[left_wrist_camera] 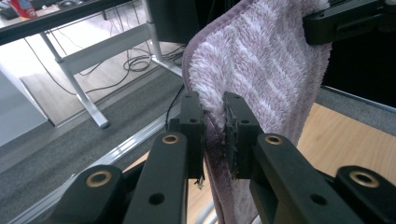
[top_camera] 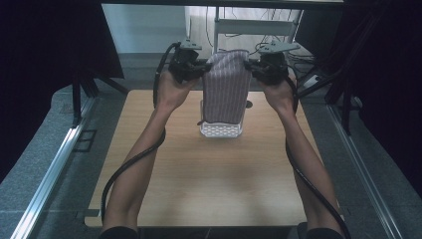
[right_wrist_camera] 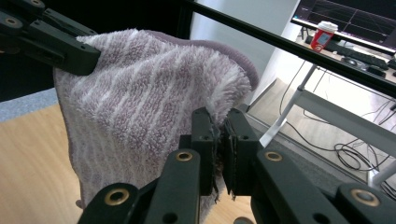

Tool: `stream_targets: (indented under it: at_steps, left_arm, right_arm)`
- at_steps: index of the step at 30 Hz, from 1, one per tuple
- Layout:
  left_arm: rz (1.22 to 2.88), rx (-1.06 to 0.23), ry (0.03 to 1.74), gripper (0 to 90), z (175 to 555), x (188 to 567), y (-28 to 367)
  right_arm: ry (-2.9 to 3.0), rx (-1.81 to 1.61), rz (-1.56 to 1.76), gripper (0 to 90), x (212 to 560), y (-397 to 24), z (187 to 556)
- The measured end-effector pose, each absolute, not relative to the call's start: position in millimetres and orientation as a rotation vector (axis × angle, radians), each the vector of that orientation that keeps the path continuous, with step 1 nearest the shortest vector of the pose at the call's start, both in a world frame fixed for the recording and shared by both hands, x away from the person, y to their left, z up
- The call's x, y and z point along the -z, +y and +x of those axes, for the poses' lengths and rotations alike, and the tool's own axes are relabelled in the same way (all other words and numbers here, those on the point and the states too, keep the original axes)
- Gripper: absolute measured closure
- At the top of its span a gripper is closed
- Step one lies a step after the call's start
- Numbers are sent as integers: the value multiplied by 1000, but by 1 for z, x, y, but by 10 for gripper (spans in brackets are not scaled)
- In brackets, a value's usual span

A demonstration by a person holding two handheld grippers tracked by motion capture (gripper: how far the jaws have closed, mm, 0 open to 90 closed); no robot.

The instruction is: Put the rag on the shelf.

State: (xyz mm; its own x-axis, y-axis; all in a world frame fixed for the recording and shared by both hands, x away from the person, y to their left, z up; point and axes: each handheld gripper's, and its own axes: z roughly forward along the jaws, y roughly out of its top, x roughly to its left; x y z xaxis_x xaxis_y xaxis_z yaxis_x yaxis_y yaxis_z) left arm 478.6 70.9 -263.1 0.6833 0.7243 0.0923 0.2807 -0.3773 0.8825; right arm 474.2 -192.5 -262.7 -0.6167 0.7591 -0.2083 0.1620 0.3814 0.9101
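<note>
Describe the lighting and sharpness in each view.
High view: soft, dim, dark curtains at the sides, the towel low-contrast. Left gripper view: towel pile crisp, floor behind bright and washed out. Right gripper view: towel sharp, the red cup slightly blurred.

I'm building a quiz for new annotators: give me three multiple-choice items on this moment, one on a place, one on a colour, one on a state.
1. Where does the towel hang?
A. Over the white basket
B. Off the table's left edge
C. On the floor

2. What colour is the towel?
A. Green
B. Pale purple with white stripes
C. Plain black

3. How are the grippers?
A. Both open
B. Left one open
C. Both shut on the towel

Key: 1 A, its lower end meets the basket in the high view; 2 B, both gripper views show it; 3 C, the left gripper and right gripper each pinch an upper corner.
</note>
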Motion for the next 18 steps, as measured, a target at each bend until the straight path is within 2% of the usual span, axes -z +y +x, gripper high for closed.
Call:
stream_targets:
  at_steps: [9,18]
  left_arm:
    - [1932,-595,838,785,503,257,74]
    - [1902,-642,914,768,532,273,70]
  right_arm:
    - [2000,-1226,812,829,255,-186,498]
    - [1999,-1202,862,825,262,-178,526]
